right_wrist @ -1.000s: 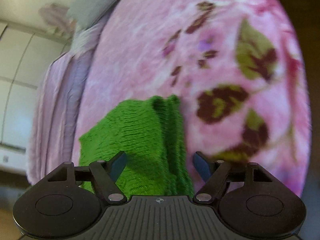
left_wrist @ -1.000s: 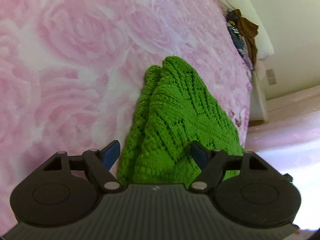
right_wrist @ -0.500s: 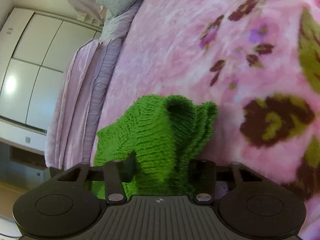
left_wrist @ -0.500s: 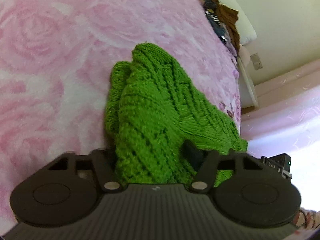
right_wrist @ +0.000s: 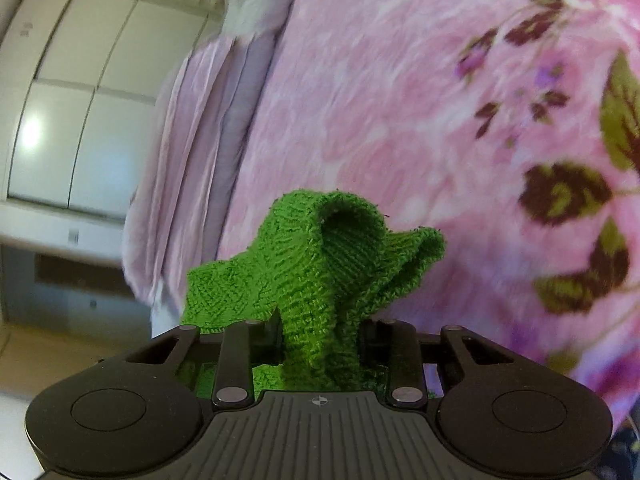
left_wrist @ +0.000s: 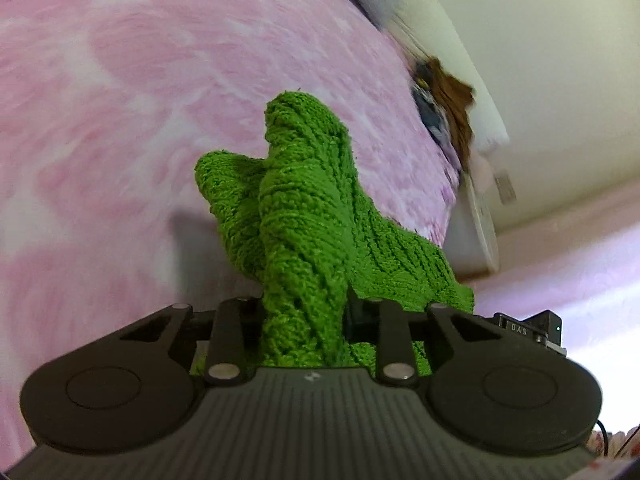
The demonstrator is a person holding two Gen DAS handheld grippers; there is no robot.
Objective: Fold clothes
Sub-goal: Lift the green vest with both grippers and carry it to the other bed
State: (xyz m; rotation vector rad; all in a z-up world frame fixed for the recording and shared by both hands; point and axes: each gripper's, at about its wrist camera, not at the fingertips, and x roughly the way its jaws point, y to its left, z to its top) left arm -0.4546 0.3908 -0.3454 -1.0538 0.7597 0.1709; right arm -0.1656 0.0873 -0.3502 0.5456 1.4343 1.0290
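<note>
Both grippers have a bite of the green knit: the left gripper is closing with a bunched fold of it squeezed between its jaws, and the right gripper is closing likewise on another thick fold. The knit rises straight ahead of each gripper, standing up from the jaws in a peaked ridge, with the rest draping down toward the pink bedspread below. In the left wrist view the garment's loose body runs away to the right of the jaws; in the right wrist view it trails off to the left, so the cloth appears to span between the two hands, its long axis running from one to the other. Neither hand is nearer; each holds its own end. The next fold probably turns on carrying these two ends together in the same direction, keeping the span taut.
</note>
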